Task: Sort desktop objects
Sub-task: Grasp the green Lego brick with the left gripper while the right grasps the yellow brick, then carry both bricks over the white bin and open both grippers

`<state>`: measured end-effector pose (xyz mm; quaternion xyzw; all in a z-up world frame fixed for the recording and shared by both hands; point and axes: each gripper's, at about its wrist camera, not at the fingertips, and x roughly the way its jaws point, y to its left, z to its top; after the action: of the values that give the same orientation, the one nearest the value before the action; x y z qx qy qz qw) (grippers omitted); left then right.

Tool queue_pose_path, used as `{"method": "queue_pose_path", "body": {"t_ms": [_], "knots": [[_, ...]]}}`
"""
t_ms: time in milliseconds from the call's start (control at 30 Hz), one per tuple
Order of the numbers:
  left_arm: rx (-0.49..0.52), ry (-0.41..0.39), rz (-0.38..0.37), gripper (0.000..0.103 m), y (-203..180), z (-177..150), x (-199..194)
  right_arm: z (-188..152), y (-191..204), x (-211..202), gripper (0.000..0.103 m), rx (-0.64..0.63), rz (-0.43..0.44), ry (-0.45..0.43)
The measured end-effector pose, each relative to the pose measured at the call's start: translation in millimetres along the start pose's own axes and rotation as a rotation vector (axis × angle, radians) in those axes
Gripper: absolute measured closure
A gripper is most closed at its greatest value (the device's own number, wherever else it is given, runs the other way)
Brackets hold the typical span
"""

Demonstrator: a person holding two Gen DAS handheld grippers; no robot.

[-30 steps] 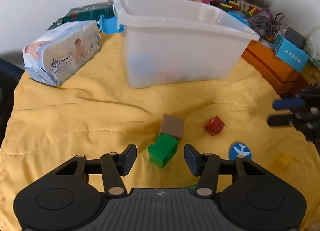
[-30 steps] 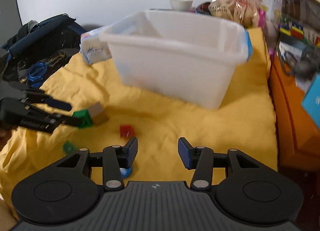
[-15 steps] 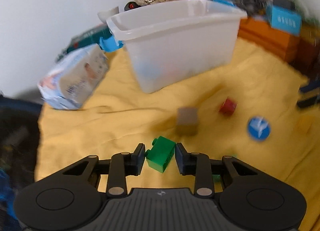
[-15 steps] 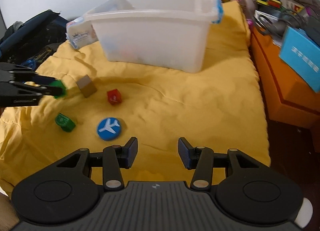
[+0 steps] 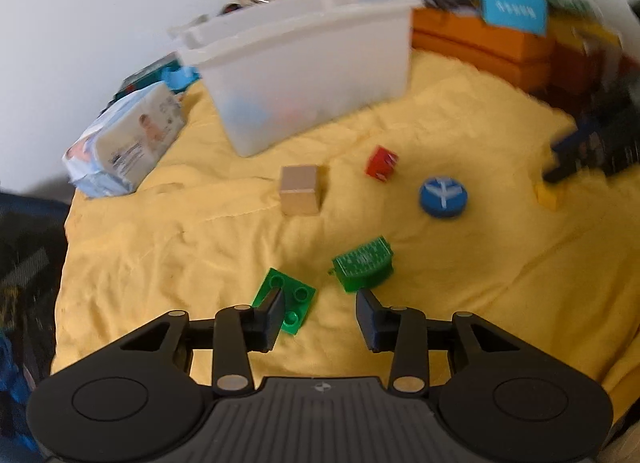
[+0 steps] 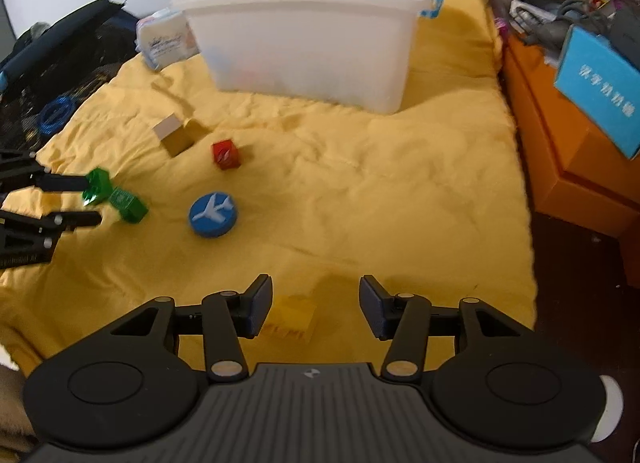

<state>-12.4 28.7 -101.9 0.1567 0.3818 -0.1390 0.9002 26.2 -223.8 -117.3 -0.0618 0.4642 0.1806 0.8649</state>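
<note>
My left gripper [image 5: 320,317] is open; a green studded brick [image 5: 289,303] lies by its left finger, and a second green ridged block [image 5: 364,269] sits just ahead of the right finger. Both greens show in the right wrist view, the brick [image 6: 96,190] and the block [image 6: 129,205], at the left gripper [image 6: 82,201]. My right gripper [image 6: 316,313] is open over a yellow brick [image 6: 294,317] lying between its fingers. A tan cube [image 5: 301,190], a red cube [image 5: 381,163] and a blue airplane disc [image 5: 443,197] lie on the yellow cloth [image 6: 400,203].
A white plastic bin [image 6: 316,51] stands at the back of the cloth. A pack of wipes [image 5: 128,141] lies left of it. Orange boxes [image 6: 580,167] and a blue carton [image 6: 600,91] stand at the right. A dark bag [image 6: 52,71] lies off the left edge.
My left gripper held the green brick half a second ago; now its jaws are open and the brick lies beside the other green block. My right gripper moved down over the yellow brick.
</note>
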Motion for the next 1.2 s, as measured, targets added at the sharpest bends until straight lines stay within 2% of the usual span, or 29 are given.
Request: {"method": "queue_pose_path", "body": {"t_ms": [133, 233, 300, 333, 367, 433, 533, 600, 633, 667, 733, 800, 833, 1000, 1200], "knots": [[-0.101, -0.038, 0.002, 0.06, 16, 3, -8, -4, 5, 4, 0.051, -0.018, 0.022, 0.022], [-0.125, -0.04, 0.006, 0.059, 25, 6, -7, -5, 7, 5, 0.051, -0.027, 0.028, 0.036], [-0.124, -0.03, 0.012, 0.059, 29, 6, -4, -6, 9, 6, 0.055, -0.037, 0.034, 0.047], [-0.127, -0.018, 0.012, 0.059, 31, 5, -1, -8, 10, 8, 0.061, -0.043, 0.03, 0.055], [-0.132, -0.005, 0.013, 0.059, 33, 5, 2, -9, 11, 9, 0.072, -0.049, 0.027, 0.063], [-0.141, 0.004, 0.001, 0.059, 38, 3, 7, -11, 10, 8, 0.074, -0.043, 0.032, 0.057], [-0.165, 0.028, -0.028, 0.058, 41, 0, 18, -10, 9, 6, 0.074, -0.033, 0.032, 0.04], [-0.178, 0.032, -0.051, 0.058, 42, 0, 23, -8, 10, 6, 0.062, -0.024, 0.005, 0.023], [-0.173, 0.041, -0.051, 0.058, 41, 0, 26, -6, 11, 6, 0.052, -0.029, 0.004, 0.015], [-0.164, 0.048, -0.048, 0.058, 39, 0, 29, -4, 12, 6, 0.049, -0.037, -0.001, 0.007], [-0.157, 0.054, -0.057, 0.058, 38, 0, 33, -1, 13, 11, 0.049, -0.049, -0.019, 0.008], [-0.161, 0.051, -0.07, 0.058, 40, -1, 35, 2, 12, 18, 0.054, -0.046, -0.009, 0.022], [-0.167, 0.046, -0.076, 0.058, 42, -1, 34, 3, 13, 21, 0.064, -0.044, -0.003, 0.028], [-0.19, -0.001, -0.086, 0.059, 52, 4, 21, 7, 18, 19, 0.063, -0.072, -0.007, 0.024], [-0.181, -0.091, -0.07, 0.059, 66, 39, -3, 23, 19, 15, 0.063, -0.081, -0.008, -0.016]]}}
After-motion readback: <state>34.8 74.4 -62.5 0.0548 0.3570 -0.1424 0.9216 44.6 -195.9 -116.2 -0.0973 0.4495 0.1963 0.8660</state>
